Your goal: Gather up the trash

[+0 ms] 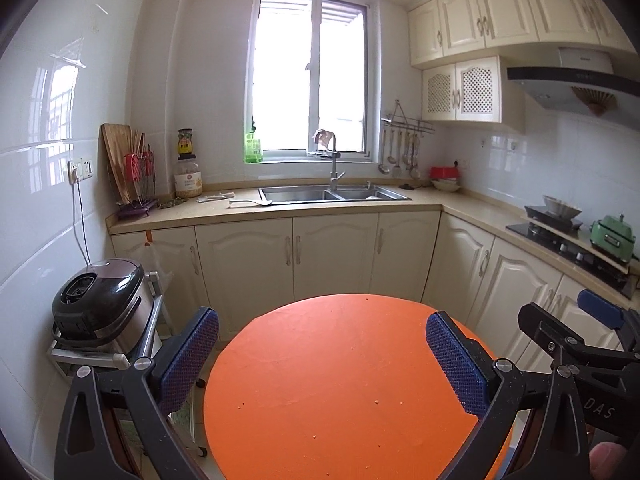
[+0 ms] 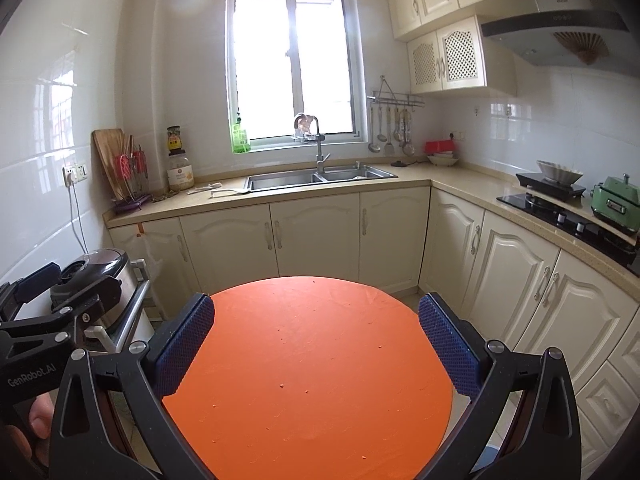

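A round orange table [image 1: 340,360] fills the foreground of both views, with only small crumbs [image 1: 376,401] scattered on it. My left gripper [image 1: 320,340] hovers open over its near edge, nothing between the blue pads. My right gripper [image 2: 316,320] is open too, level with the left one and empty. On the far counter, left of the sink, lie a crumpled white paper [image 1: 216,197] and some green leaf scraps [image 1: 172,202]. The paper [image 2: 204,188] also shows in the right wrist view. Both grippers are far from the counter.
A rice cooker [image 1: 100,304] sits on a metal rack left of the table. A double sink [image 1: 332,193] is under the window, a white spoon [image 1: 250,202] beside it. A hob [image 1: 560,232] and a green appliance [image 1: 612,238] line the right counter. A plastic bag [image 1: 154,256] hangs on a cabinet.
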Motion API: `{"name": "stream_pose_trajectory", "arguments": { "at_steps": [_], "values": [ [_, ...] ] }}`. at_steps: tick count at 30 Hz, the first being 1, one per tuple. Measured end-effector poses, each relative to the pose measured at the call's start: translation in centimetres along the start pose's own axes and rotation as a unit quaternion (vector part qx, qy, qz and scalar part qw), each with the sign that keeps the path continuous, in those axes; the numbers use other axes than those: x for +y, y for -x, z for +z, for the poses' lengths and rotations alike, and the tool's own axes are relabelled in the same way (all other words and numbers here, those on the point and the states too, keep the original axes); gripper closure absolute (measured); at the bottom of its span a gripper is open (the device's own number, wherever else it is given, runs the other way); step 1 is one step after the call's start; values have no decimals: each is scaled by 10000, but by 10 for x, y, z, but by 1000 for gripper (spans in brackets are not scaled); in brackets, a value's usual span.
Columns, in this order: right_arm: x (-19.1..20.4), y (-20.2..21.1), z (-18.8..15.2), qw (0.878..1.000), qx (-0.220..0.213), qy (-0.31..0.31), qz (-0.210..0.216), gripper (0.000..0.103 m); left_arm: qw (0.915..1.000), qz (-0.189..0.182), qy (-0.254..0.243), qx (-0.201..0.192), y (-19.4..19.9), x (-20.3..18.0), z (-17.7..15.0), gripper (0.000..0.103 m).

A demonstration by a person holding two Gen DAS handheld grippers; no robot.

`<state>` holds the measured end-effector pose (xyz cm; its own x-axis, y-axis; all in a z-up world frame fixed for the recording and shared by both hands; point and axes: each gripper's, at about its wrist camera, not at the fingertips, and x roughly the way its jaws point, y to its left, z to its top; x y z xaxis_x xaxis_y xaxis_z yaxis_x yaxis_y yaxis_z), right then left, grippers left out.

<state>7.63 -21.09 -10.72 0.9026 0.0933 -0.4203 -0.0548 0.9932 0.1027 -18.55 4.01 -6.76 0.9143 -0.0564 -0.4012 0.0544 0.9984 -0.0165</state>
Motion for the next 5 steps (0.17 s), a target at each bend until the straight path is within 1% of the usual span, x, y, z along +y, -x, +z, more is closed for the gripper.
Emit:
{"name": "stream_pose_trajectory", "arguments": {
  "at_steps": [5],
  "values": [
    [-1, 0, 0, 10000, 27, -6, -43, 0, 9999, -10, 122, -22, 8, -1, -7, 1]
  ]
}}
